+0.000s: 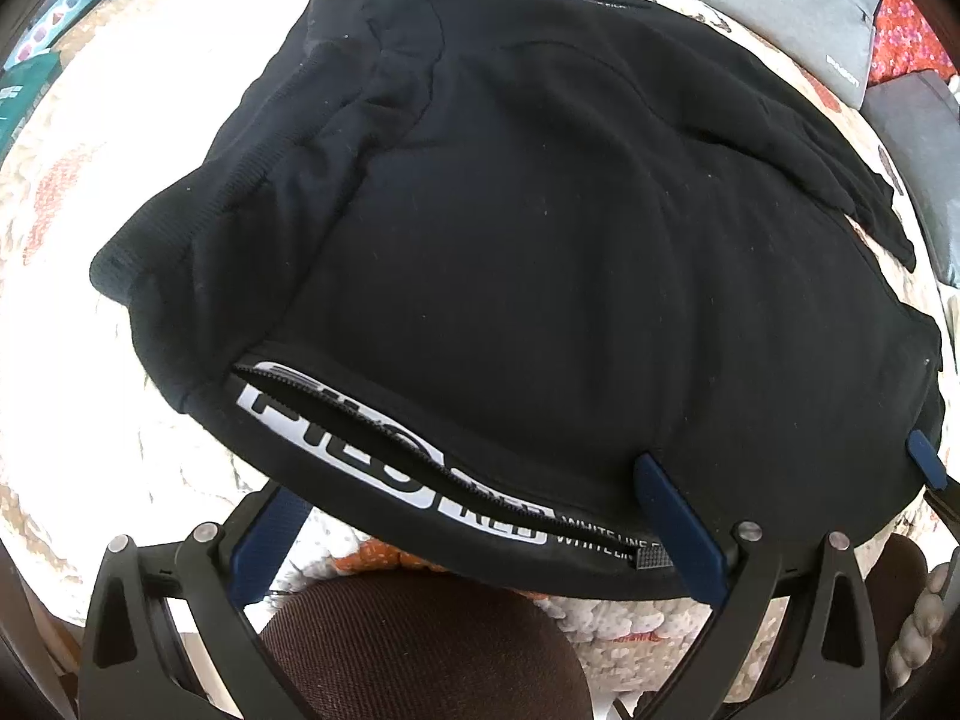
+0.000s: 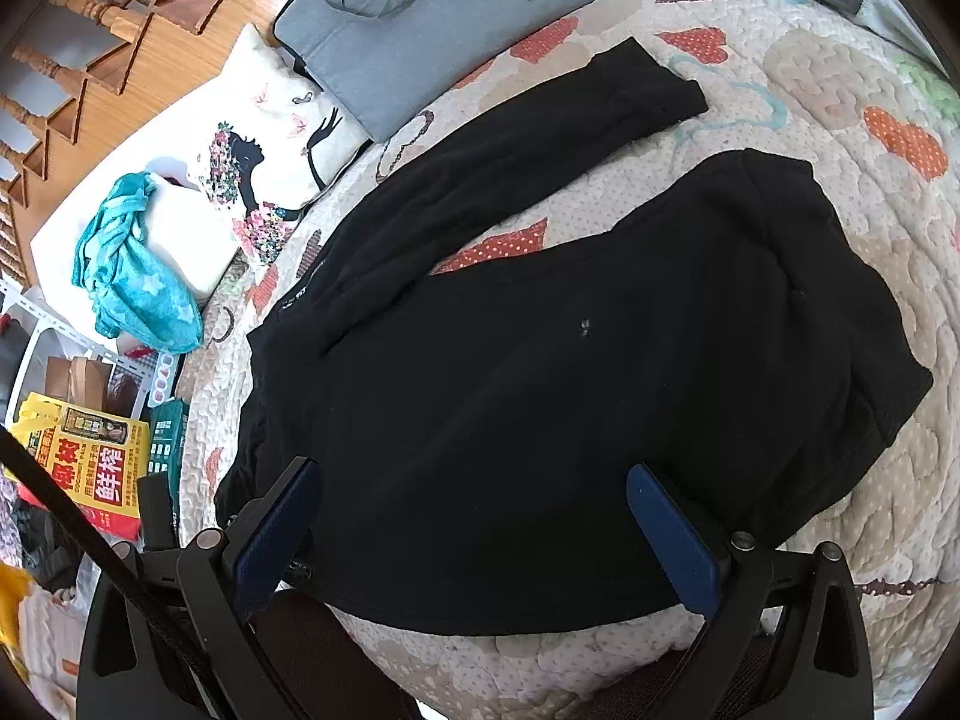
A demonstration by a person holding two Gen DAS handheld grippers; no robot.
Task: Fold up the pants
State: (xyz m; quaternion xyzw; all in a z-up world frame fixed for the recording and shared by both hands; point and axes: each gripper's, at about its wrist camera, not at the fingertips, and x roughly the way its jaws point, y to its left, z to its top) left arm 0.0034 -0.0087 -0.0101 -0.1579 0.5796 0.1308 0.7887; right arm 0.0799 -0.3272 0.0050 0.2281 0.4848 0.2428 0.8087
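Note:
Black pants (image 1: 510, 228) lie spread on a quilted bedspread (image 1: 72, 360), with a white-lettered zip pocket (image 1: 360, 438) at the near edge. In the right wrist view the pants (image 2: 570, 372) show one leg (image 2: 540, 138) stretched away and another part folded over. My left gripper (image 1: 462, 504) is open at the pants' near edge, its left finger under the fabric and its right finger (image 1: 672, 516) on top. My right gripper (image 2: 474, 516) is open over the near hem, both blue fingers (image 2: 666, 528) resting on the cloth. A blue fingertip of the right gripper (image 1: 924, 450) shows at the right of the left wrist view.
A grey laptop bag (image 2: 432, 18) lies at the far side of the bed, beside a white pillow with a printed figure (image 2: 264, 144) and a teal cloth (image 2: 132, 264). A yellow printed bag (image 2: 90, 456) and wooden stair rails (image 2: 90, 18) are off the bed's left.

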